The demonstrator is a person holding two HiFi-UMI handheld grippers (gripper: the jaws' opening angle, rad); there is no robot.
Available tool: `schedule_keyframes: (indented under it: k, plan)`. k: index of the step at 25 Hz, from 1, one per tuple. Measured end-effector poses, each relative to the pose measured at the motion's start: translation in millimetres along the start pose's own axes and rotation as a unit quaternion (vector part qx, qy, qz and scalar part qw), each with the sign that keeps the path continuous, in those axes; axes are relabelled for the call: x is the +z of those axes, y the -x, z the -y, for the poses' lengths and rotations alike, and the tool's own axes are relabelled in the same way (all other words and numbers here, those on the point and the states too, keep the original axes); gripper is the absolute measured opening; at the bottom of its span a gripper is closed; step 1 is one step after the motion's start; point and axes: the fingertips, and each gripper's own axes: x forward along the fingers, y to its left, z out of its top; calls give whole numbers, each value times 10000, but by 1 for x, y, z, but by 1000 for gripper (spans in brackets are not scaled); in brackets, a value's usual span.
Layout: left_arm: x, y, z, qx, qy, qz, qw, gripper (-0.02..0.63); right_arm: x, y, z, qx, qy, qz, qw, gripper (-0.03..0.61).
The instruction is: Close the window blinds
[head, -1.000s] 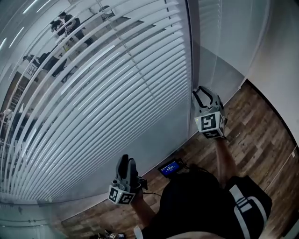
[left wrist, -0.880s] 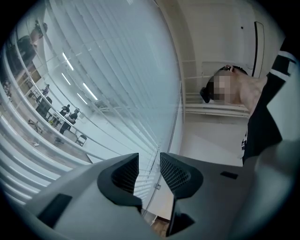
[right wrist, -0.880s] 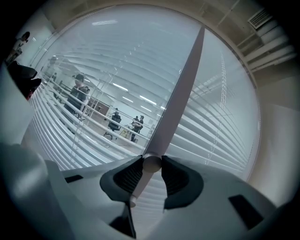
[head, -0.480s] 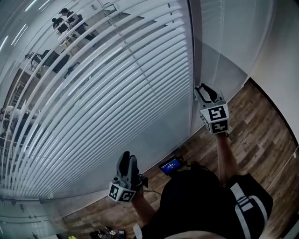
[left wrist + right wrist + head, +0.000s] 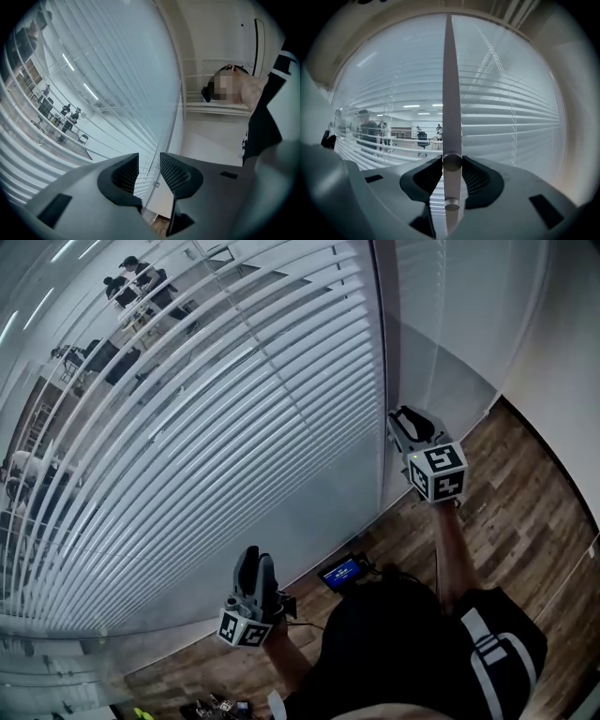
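Across most of my head view hang the window blinds, white horizontal slats before a glass wall. They are tilted enough that an office with seated people shows between them at upper left. Wood-plank floor fills the lower right, and a plain white wall closes the right edge. A grey upright frame bounds the blinds on their right, with a further glazed panel beyond it. My operator's dark-clothed torso occupies the bottom centre.

Right gripper: raised close to the grey frame, at the blinds' lower right corner. Its own view shows the right gripper closed on a slim grey tilt wand, which runs straight up from the jaws in front of the slats.

Left gripper: held low, near the foot of the glass and well apart from the right one. Its own view shows the left gripper with jaws slightly apart and nothing between them.

On the floor between the two grippers, near the glass, lies a small device with a lit blue screen.
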Motion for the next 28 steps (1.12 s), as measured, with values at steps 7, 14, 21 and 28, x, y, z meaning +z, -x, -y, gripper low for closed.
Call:
schedule_keyframes:
  k: [7,14,21,28]
  plan:
    - [-1,3,0,57,-12,0,10000,138,5,3,-8,-637,2116,27,9753,133]
    - [-1,7,4,76,-11,8,10000,138,5,2,-11,-798,2744,-246,9580,132]
    - [-3,6,5,55,-12,-3,10000,138,5,1,-3,-302,587,-247,9975,129]
    - [-4,3,6,46,-4,-14,10000,138,2,-2,4,148,-630,-87,9979,129]
